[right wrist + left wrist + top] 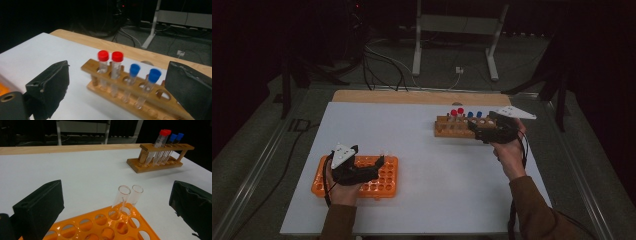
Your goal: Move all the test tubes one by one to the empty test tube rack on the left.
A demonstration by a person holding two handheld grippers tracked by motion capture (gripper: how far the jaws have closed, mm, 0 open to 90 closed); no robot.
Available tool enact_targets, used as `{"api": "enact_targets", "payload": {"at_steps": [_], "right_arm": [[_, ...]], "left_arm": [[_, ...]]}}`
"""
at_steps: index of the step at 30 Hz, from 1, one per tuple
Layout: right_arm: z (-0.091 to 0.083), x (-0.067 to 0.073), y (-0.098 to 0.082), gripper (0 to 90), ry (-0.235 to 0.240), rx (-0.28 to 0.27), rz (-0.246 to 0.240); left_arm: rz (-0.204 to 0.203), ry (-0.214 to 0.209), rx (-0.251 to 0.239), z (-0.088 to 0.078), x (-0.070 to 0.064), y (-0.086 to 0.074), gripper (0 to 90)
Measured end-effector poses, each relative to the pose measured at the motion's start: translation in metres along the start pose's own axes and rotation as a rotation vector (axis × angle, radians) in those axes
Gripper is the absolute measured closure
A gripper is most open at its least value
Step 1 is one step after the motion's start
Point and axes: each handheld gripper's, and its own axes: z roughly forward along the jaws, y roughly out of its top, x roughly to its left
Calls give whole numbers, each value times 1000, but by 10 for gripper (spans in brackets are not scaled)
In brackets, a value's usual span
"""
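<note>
— Where do the two clear tubes [127,197] stand?
— Upright in the orange rack [105,226], between the left gripper's [364,167] wide-open fingers, untouched.
— And the right gripper [484,131]?
— Its fingers gape empty around the capped tubes [125,75] in the wooden rack [140,100] on the counter [422,150].

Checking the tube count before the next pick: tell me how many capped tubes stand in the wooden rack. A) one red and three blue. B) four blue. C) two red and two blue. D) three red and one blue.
C: the right gripper view shows the wooden rack holding two red-capped tubes side by side, then two blue-capped tubes beside them.
</note>
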Motion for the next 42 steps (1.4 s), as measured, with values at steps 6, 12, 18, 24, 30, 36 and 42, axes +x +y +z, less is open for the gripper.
{"api": "enact_targets", "payload": {"at_steps": [6, 12, 18, 24, 30, 36, 42], "right_arm": [[11, -18, 5, 112, -49, 13, 34], [23, -36, 0, 282, -92, 40, 66], [39, -46, -9, 465, -106, 84, 90], [54, -47, -17, 609, -123, 107, 101], [66, -44, -23, 672, -129, 138, 99], [70, -39, -28, 750, -153, 159, 88], [68, -38, -28, 765, -157, 144, 86]], "left_arm": [[-4, 4, 2, 1, -1, -1, 4], [2, -2, 9, 2, -2, -1, 4], [4, -3, 16, 4, -3, -2, 4], [-2, -2, 16, 4, -2, -3, 4], [-5, -1, 14, 3, -1, -2, 4], [-6, 1, 16, 3, -1, -2, 4], [1, 0, 21, 4, -2, -3, 4]]}}
